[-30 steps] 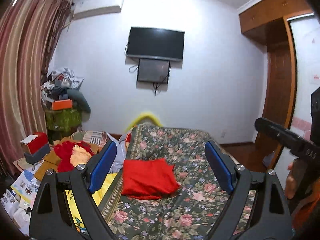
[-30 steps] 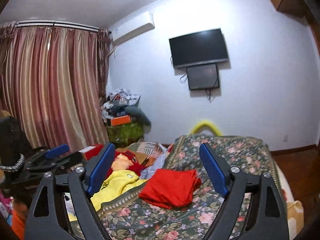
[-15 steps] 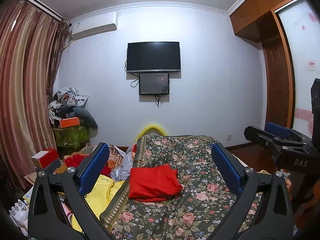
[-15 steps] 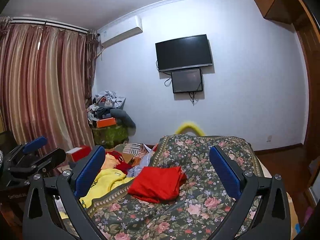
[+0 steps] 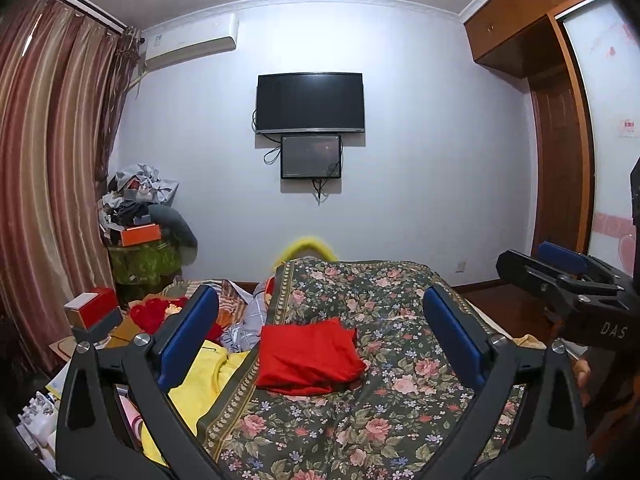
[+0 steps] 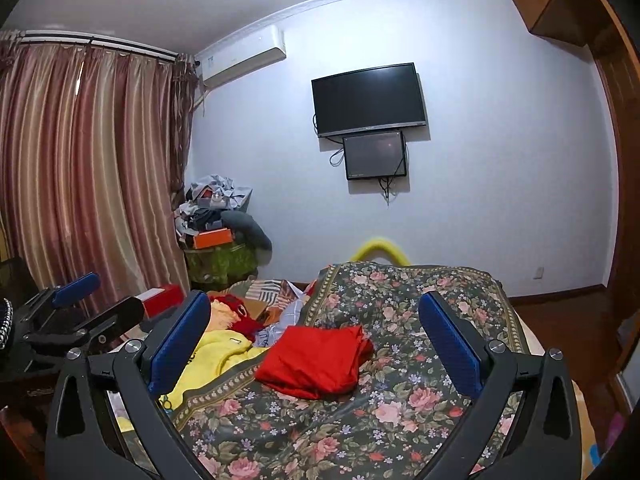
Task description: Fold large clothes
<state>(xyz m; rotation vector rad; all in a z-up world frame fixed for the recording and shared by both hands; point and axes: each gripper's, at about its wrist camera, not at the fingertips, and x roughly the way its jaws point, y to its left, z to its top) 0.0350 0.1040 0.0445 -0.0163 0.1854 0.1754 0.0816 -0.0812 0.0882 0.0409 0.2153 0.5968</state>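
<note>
A folded red garment [image 5: 310, 354] lies on the floral bedspread [image 5: 384, 304]; it also shows in the right wrist view [image 6: 318, 360]. A yellow garment [image 5: 200, 384] lies loose at the bed's left edge, seen also in the right wrist view [image 6: 216, 354]. My left gripper [image 5: 320, 328] is open and empty, held above the bed short of the red garment. My right gripper [image 6: 316, 332] is open and empty, also above the bed. Each gripper shows in the other's view: the right one [image 5: 560, 272] and the left one [image 6: 80, 300].
More clothes, red [image 5: 154, 314] and striped [image 5: 250, 312], are heaped left of the bed. A cluttered green stand [image 5: 140, 260] is by the curtain [image 5: 44, 184]. A TV [image 5: 310, 102] hangs on the far wall. A wooden wardrobe [image 5: 560, 160] stands right.
Both grippers have tilted up and drawn back, so more wall and ceiling show. The red garment has not moved. Both stay open.
</note>
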